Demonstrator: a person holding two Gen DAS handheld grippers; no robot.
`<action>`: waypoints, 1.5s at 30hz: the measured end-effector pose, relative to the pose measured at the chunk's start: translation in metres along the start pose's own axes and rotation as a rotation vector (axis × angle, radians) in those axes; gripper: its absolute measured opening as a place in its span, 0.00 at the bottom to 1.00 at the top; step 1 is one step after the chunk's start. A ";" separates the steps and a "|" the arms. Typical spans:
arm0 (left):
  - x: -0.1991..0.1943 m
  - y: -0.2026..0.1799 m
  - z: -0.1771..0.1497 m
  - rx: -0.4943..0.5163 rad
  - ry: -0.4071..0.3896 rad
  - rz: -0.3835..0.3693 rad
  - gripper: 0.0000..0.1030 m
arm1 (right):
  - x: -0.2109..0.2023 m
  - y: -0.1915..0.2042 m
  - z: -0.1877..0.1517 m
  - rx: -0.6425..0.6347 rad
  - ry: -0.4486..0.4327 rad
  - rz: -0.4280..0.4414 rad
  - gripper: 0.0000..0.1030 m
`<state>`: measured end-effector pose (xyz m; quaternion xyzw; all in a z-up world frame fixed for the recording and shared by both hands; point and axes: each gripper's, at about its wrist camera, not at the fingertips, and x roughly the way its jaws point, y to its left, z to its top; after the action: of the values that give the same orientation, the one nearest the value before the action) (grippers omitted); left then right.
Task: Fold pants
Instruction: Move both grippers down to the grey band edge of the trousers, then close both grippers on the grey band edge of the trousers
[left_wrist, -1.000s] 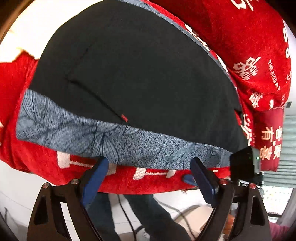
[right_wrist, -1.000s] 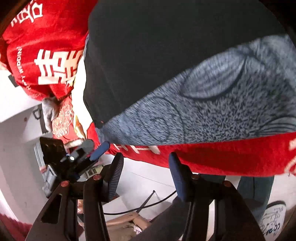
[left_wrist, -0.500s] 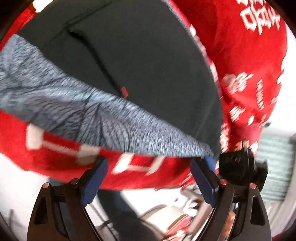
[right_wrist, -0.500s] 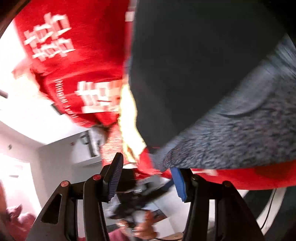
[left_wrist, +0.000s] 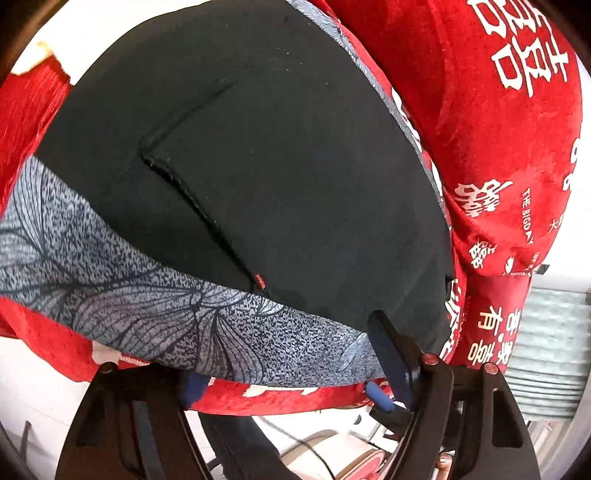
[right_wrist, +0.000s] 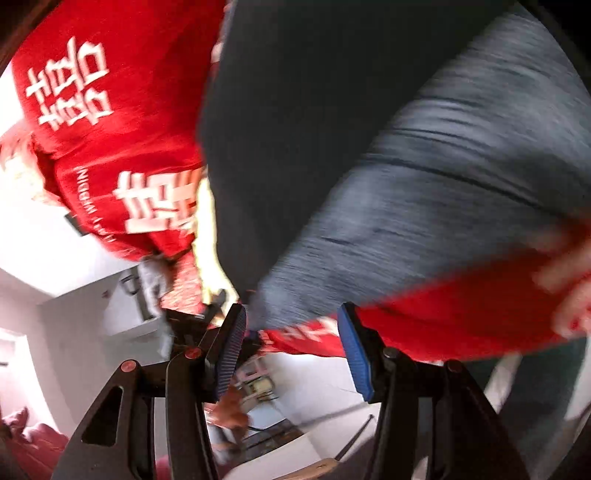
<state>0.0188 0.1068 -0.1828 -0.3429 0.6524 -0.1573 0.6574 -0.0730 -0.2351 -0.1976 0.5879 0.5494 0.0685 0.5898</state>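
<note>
The pants are black with a grey leaf-patterned band along the near edge and a pocket seam. They lie flat on a red cloth with white characters. My left gripper is open, its jaws astride the grey band at the near edge; the left finger sits partly under the cloth edge. In the right wrist view the pants and the grey band are blurred. My right gripper is open at the band's corner, with nothing between the pads.
The red cloth hangs over the table's near edge. Below it are a white floor, cables and the person's dark trouser legs. The other gripper shows at the band's far corner. A shuttered window is at the right.
Both grippers have moved in toward the near edge of the pants. The left jaws now straddle the grey band. The right wrist view has swung and is blurred.
</note>
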 end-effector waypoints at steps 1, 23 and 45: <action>0.000 0.000 0.001 0.010 0.003 0.007 0.76 | -0.006 -0.006 0.001 0.008 -0.024 -0.009 0.55; -0.066 -0.121 0.067 0.264 -0.090 0.065 0.19 | -0.061 0.177 0.092 -0.273 -0.094 -0.071 0.03; 0.019 -0.139 0.204 0.262 -0.287 0.503 0.57 | 0.058 0.209 0.272 -0.460 0.136 -0.312 0.20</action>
<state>0.2507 0.0450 -0.1240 -0.1021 0.5914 -0.0223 0.7996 0.2659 -0.2987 -0.1506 0.3410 0.6414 0.1390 0.6730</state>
